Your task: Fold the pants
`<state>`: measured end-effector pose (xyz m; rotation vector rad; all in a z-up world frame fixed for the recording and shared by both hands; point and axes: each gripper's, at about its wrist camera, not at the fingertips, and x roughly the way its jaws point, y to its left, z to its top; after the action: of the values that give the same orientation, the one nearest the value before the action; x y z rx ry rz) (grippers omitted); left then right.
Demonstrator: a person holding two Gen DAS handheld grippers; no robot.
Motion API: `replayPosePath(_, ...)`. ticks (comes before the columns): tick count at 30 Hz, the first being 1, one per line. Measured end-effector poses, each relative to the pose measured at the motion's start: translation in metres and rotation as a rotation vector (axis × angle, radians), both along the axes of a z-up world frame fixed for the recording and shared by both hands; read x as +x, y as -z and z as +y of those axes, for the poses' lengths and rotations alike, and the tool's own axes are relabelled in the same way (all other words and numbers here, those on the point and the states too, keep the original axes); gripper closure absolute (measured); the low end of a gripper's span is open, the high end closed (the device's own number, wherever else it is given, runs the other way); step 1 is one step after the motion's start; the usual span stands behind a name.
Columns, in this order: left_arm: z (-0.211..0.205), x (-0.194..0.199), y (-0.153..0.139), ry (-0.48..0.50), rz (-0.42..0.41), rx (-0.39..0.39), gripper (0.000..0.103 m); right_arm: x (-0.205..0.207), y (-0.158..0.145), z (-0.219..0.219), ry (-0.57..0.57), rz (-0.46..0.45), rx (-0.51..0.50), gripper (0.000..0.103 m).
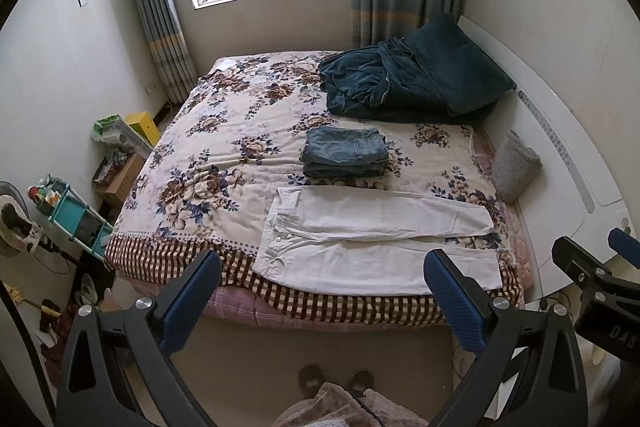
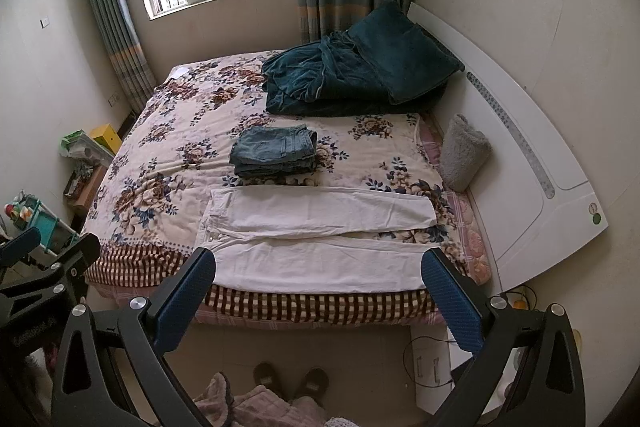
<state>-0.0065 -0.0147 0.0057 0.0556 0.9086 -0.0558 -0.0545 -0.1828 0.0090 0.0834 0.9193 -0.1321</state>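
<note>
White pants [image 1: 376, 239] [image 2: 316, 239] lie spread flat along the near edge of the bed, waistband to the left, both legs pointing right. Just behind them sits a stack of folded blue jeans [image 1: 346, 151] [image 2: 276, 150]. My left gripper [image 1: 322, 267] hangs open in the air in front of the bed edge, above the floor, holding nothing. The right gripper [image 2: 319, 265] is open too, at about the same height, empty. In the left wrist view the right gripper [image 1: 592, 255] shows at the right edge; the right wrist view has the left gripper [image 2: 56, 247] at its left edge.
The bed carries a floral cover [image 1: 224, 155] with a checked border. A dark teal blanket [image 1: 408, 79] is heaped at the far right, a grey rolled towel [image 1: 516, 167] beside the white headboard [image 1: 560, 163]. A person's slippered feet [image 1: 336, 381] stand on the floor. Cluttered shelves [image 1: 72, 211] line the left wall.
</note>
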Motion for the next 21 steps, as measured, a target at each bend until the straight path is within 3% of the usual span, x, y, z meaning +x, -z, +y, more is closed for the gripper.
replayPosePath(9, -0.01, 0.013, 0.013, -0.039, -0.007, -0.006, 0.0, 0.002, 0.011, -0.004, 0.015, -0.003, 0.007, 0.0)
replayPosePath(16, -0.025, 0.049, 0.054, -0.085, 0.015, 0.016, 0.0, 0.049, 0.078, -0.045, 0.048, 0.07, 0.034, 0.0)
replayPosePath(21, -0.039, 0.09, 0.095, -0.078, 0.086, 0.02, 0.0, 0.095, 0.125, -0.072, 0.093, 0.13, 0.025, 0.0)
